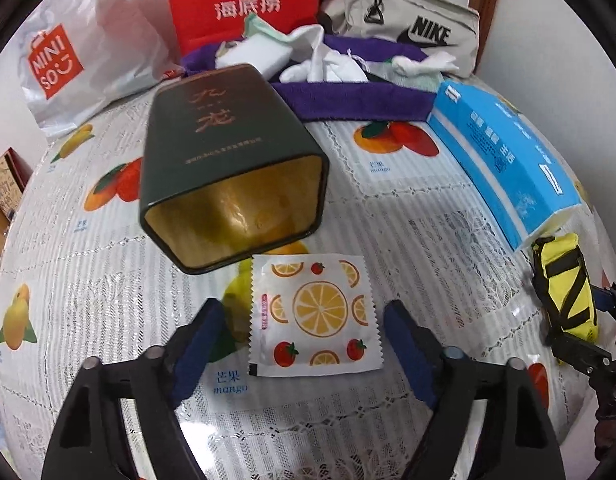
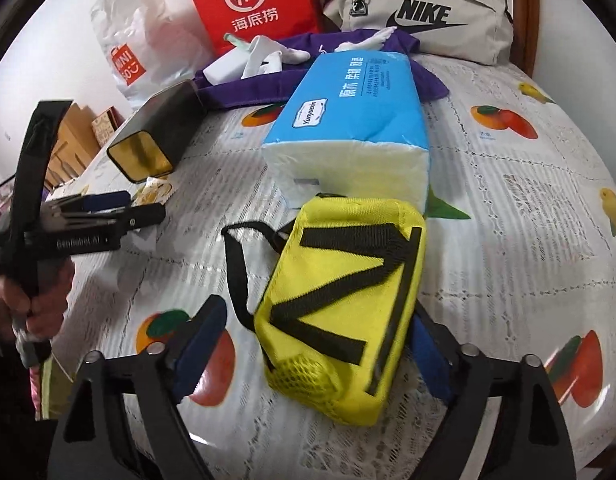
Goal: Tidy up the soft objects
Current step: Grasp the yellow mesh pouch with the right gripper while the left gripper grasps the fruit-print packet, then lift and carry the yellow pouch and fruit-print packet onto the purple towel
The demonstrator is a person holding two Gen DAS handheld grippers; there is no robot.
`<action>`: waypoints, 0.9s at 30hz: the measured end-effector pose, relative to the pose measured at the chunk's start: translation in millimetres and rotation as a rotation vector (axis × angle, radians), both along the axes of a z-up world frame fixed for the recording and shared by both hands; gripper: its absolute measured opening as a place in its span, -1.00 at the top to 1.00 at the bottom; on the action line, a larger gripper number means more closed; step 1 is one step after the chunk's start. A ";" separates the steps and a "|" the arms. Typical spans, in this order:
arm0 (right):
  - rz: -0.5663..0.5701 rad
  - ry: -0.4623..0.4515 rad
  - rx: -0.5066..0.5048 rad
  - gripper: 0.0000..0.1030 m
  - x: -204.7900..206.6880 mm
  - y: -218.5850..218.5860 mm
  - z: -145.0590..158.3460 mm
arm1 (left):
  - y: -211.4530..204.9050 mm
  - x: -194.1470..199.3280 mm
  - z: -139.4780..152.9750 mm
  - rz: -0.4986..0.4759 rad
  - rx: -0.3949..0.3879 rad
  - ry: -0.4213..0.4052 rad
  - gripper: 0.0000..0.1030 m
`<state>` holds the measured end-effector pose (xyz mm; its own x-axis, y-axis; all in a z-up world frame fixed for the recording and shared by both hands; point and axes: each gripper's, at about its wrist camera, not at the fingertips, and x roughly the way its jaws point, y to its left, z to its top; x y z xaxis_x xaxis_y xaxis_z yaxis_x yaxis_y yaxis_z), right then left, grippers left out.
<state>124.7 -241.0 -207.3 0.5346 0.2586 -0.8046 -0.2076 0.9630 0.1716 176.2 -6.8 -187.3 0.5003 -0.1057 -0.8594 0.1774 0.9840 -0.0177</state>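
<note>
The wipe packet (image 1: pixel 314 316) lies before the tin's (image 1: pixel 227 160) mouth, tissue pack (image 1: pixel 504 160) rightward.

A home room: a round table under a lace-and-fruit-print plastic cloth (image 1: pixel 388 208), cluttered with a white Miniso shopping bag (image 1: pixel 67 64) and white socks (image 1: pixel 320 60).
</note>
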 end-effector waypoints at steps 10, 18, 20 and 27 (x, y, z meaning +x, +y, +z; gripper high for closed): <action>-0.061 -0.087 -0.126 -0.43 8.7 16.0 -4.7 | 12.3 -0.4 4.3 0.008 -0.066 -0.027 0.24; -0.036 -0.089 -0.084 -0.19 3.2 8.8 0.7 | 15.5 -8.2 8.0 -0.006 -0.142 0.014 0.35; -0.029 -0.080 -0.076 -0.19 1.8 8.7 2.2 | 16.7 -11.1 9.0 -0.001 -0.142 0.022 0.35; -0.001 -0.065 -0.054 -0.19 -12.5 4.4 13.4 | 39.4 -31.0 31.3 0.055 -0.115 -0.001 0.35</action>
